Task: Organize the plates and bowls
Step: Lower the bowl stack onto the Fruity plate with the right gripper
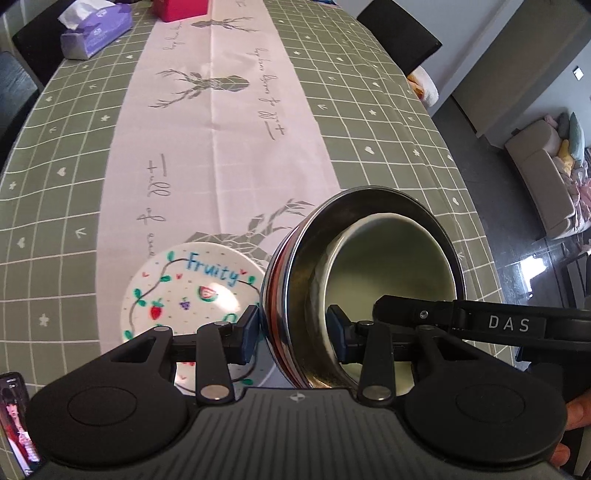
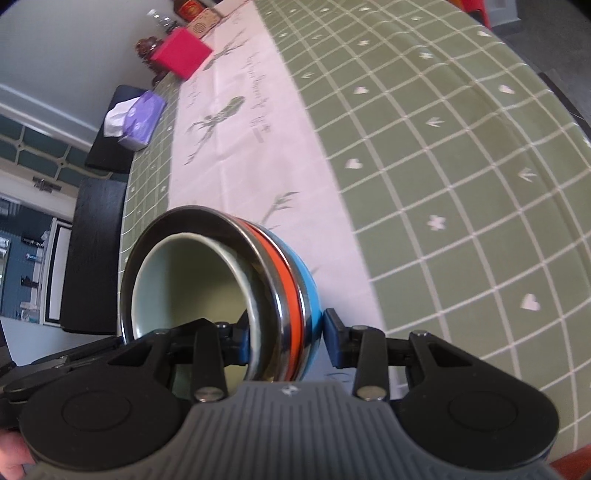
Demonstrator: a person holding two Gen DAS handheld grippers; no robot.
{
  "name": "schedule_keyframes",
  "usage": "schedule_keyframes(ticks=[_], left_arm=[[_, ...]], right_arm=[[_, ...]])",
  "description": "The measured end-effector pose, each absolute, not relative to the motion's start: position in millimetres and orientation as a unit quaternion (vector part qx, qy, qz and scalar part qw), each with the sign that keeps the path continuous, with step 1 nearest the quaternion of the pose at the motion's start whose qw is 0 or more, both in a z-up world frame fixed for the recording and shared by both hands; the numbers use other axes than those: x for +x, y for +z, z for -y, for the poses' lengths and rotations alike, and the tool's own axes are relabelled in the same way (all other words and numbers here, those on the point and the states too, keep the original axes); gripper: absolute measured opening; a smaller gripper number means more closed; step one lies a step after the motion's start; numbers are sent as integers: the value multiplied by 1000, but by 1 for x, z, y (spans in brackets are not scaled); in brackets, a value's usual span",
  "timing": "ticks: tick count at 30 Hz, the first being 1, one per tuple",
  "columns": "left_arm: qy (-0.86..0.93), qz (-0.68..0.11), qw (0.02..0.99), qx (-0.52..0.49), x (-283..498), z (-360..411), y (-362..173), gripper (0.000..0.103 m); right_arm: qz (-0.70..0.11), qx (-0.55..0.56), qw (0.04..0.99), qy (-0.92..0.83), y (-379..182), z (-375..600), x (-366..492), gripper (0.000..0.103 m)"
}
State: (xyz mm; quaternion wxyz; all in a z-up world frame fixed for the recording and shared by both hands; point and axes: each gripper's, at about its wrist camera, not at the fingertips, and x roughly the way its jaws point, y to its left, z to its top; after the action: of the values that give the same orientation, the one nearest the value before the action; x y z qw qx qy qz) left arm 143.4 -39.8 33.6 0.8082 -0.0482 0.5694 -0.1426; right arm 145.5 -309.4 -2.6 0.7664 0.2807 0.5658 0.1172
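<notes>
A stack of nested bowls (image 1: 295,295) is held up between both grippers: steel bowls with orange and blue outsides (image 2: 295,291), and a pale green ceramic bowl (image 1: 388,266) inside. My left gripper (image 1: 295,328) is shut on the stack's left wall, one finger outside, one inside. My right gripper (image 2: 288,341) is shut on the opposite wall in the same way; its arm shows in the left wrist view (image 1: 480,321). A white "Fruity" plate (image 1: 184,295) with fruit drawings lies on the table to the left of the stack.
The table has a green checked cloth (image 1: 388,129) with a pink deer-print runner (image 1: 221,129). A purple tissue pack (image 1: 96,33) and a red box (image 2: 181,59) sit at the far end. Dark chairs (image 2: 96,251) stand along the sides. A phone (image 1: 18,421) lies near left.
</notes>
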Motion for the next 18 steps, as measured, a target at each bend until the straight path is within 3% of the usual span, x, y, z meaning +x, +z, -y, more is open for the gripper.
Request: schedule_keyframes(ticks=[18], left_arm=[[-93, -601, 786, -107, 150, -50, 10, 44]], right_arm=[[-615, 222, 741, 151, -15, 211, 175, 36]])
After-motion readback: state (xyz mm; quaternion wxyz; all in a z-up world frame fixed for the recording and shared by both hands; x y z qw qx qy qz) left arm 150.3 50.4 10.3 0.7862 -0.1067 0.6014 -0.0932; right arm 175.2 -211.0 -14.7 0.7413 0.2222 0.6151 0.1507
